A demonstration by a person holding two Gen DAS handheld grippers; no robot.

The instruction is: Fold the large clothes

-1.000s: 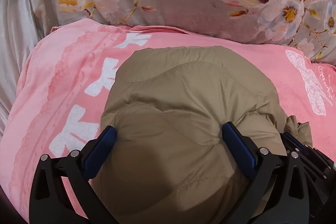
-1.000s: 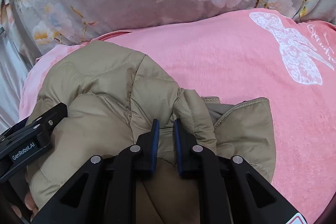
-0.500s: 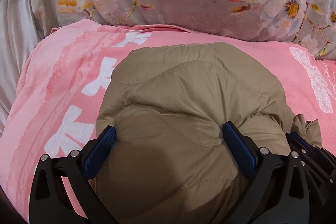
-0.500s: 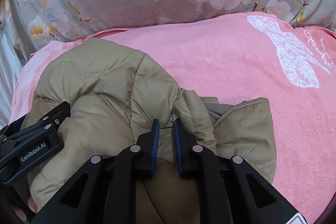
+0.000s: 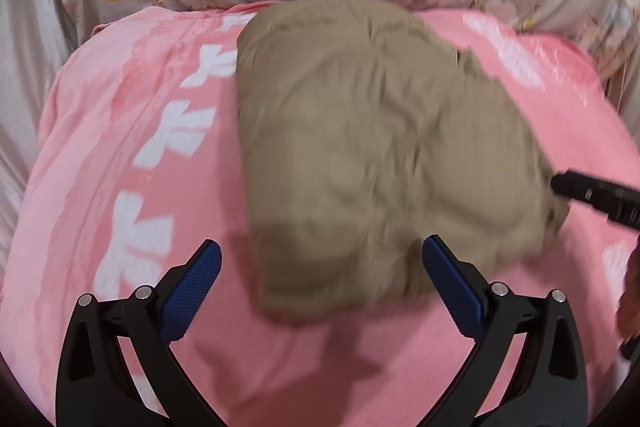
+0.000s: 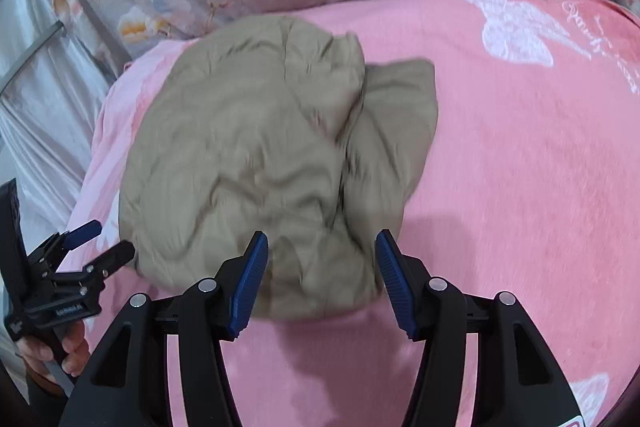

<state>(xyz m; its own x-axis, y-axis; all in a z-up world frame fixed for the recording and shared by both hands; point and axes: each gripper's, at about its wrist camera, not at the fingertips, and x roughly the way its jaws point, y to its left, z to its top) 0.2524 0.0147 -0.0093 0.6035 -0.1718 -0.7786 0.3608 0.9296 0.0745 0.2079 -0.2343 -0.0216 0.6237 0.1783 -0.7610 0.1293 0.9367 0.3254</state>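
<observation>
Both grippers open, nothing held.

L gripper (image 5: 320, 283) pointed steeply down, blue-padded fingers (image 5: 192, 291) spread wide w/ nothing btwn the pads. R gripper (image 6: 322, 281) also angled down; its jaws had just been opening, and no cloth was pinched btwn the fingers (image 6: 248, 283). From the R wrist cam, the L gripper showed at far left, jaws apart, gripped by a hand (image 6: 60, 355) wrapped round its handle. R gripper's tip poked in at the right edge of the L cam.

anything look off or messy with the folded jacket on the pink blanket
Slightly: the tan puffer jacket is a lumpy bundle, and one flap sticks out on its right instead of being tucked in. The pink blanket looks clean and undamaged.
</observation>
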